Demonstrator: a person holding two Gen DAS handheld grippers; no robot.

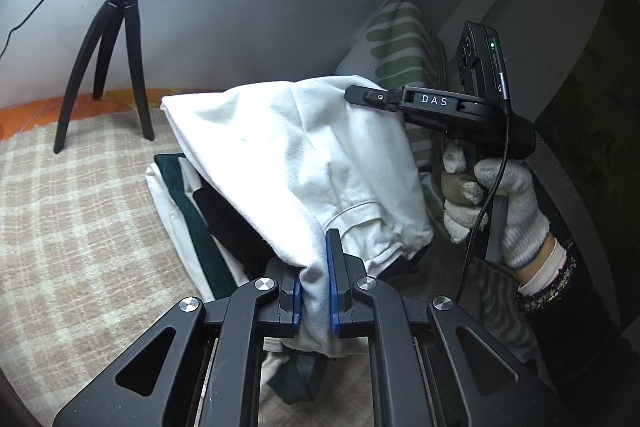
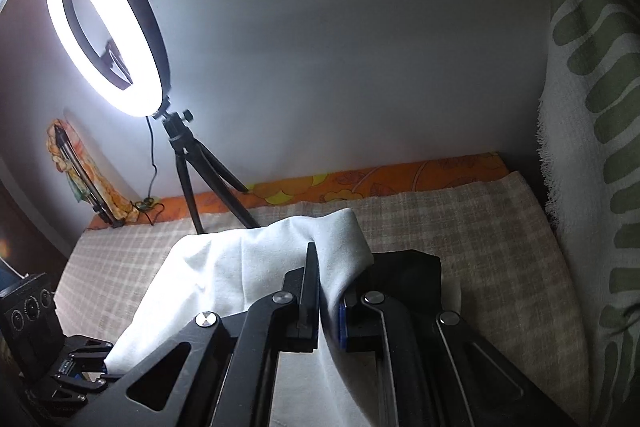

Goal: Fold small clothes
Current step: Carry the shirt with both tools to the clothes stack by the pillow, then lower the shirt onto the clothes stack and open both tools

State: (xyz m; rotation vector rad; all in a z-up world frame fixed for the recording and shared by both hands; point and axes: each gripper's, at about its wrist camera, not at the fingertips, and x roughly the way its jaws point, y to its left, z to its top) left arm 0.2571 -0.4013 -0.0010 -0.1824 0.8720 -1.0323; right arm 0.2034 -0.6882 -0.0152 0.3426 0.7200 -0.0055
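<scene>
Left gripper (image 1: 316, 291) fills the bottom of the left wrist view, jaws nearly shut, blue pads pinching a bunched corner of the white garment (image 1: 288, 155). From that pinch the cloth rises ahead and to the right, to the right gripper (image 1: 356, 94), which nips the far top edge; a gloved hand (image 1: 504, 211) holds its handle. Held at two corners like this, the garment hangs as a sheet clear of the pile (image 1: 208, 223) of dark and white clothes just beyond the left jaws (judgement: lifted so a fold can be laid over). Checked blanket (image 1: 80, 219) lies beneath; tripod (image 1: 116, 67) stands far left.

Right wrist view: right gripper (image 2: 326, 303) closed tight on a fold of the garment (image 2: 240, 267), which drapes left and down from the jaws toward the left gripper's body at the lower left edge. A dark cloth (image 2: 408, 267) sits just right of the jaws. Ring light (image 2: 104, 27) stands well ahead, left; striped pillow (image 2: 592, 147) far right.
</scene>
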